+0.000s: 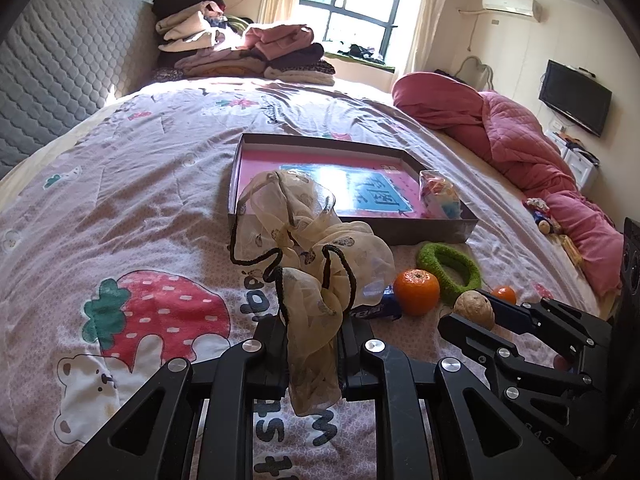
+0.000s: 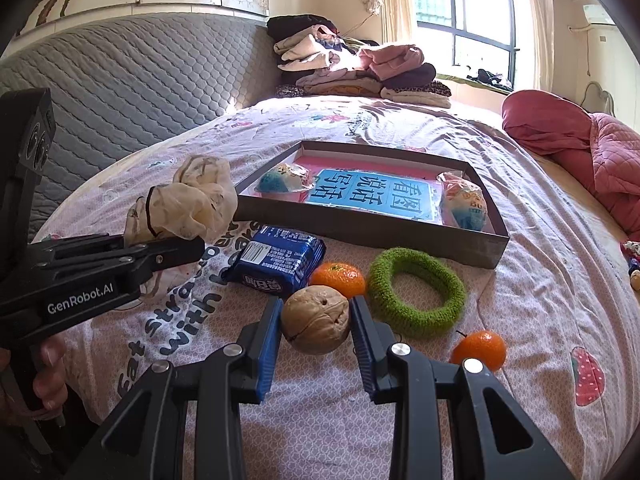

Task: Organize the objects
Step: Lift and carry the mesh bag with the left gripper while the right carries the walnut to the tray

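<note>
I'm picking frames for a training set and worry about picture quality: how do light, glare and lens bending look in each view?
Left wrist view: the window is blown out, sun glares on the folded clothes, and the fisheye bows the bed; the mesh bag stays sharp. Right wrist view: the window is overexposed, corners are dark, and the walnut is crisp.

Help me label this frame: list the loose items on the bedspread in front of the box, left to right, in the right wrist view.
Blue snack packet → walnut, clamped in the right hand-held gripper → green knitted ring → the orange at the near right. The other orange, behind the walnut, overlaps it, so I leave it out.
</note>
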Tool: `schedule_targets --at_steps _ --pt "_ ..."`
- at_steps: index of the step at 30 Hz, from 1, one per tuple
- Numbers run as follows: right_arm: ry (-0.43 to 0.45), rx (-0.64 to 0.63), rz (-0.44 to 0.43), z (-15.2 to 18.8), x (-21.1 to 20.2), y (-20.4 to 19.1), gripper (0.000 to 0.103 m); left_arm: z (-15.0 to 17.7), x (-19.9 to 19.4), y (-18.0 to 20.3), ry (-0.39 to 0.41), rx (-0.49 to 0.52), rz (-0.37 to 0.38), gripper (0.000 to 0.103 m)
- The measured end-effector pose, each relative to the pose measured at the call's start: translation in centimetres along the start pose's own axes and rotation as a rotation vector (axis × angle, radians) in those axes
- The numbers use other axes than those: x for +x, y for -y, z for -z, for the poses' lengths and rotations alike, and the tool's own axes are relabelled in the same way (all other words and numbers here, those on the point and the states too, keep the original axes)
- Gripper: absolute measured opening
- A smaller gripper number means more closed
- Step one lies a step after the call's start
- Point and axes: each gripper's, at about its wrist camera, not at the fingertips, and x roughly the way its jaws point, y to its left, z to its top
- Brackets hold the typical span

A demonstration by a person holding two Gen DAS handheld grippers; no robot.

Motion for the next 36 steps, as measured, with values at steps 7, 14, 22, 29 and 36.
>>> schedule_targets --at_steps 7,14,22,29,36 --pt "0.014 0.001 -0.012 -0.6 0.2 0.4 0.034 -0.5 0.6 0.7 0.0 0.01 0.006 0.017" --pt "0.034 0.006 -0.008 -1.2 0.1 1.0 0.034 -1.1 1.0 1.7 0.003 0.026 0.018 0.017" --pt "0.07 -0.004 -0.004 -2.4 -0.1 1.6 0.034 -2.6 1.6 2.7 0.012 0.036 0.034 0.017" --pt "0.095 -0.004 0.017 -3.8 0.1 2.9 0.034 -3.9 2.3 3.0 0.018 0.034 0.032 0.017" --pt "0.108 -0.005 0.033 -4.8 0.8 4.5 0.034 -5.0 3.5 2.9 0.013 0.033 0.021 0.018"
